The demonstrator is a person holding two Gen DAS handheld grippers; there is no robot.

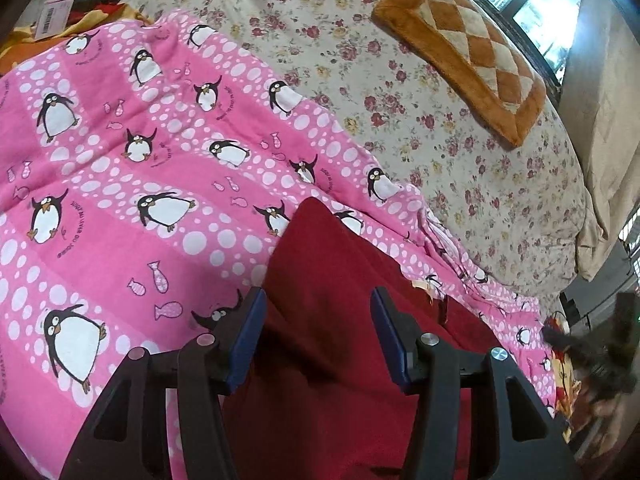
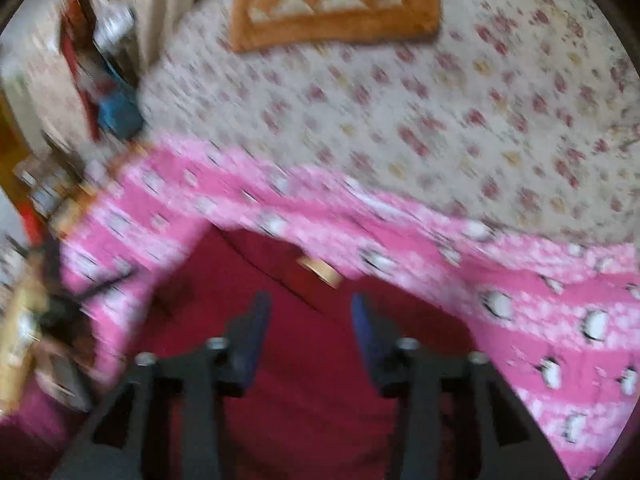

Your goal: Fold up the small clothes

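Left gripper fingers are standing wide apart, gripping nothing, hovering over the red garment. Right gripper likewise is gaping, empty, view blurred. Garment is lying on the pink penguin blanket; folding appears barely begun, most folds remaining.

A: How many cloths are lying on the bed?

B: Three kinds are showing. One red garment is sitting at the lower centre, one pink penguin blanket is spreading across the left, and one floral sheet is covering the upper right.

A: Any cushions?

B: One orange checked mat is lying at the upper right.

A: And tongs?

B: Two: the left tongs and the right tongs, each showing two blue pads spread apart.
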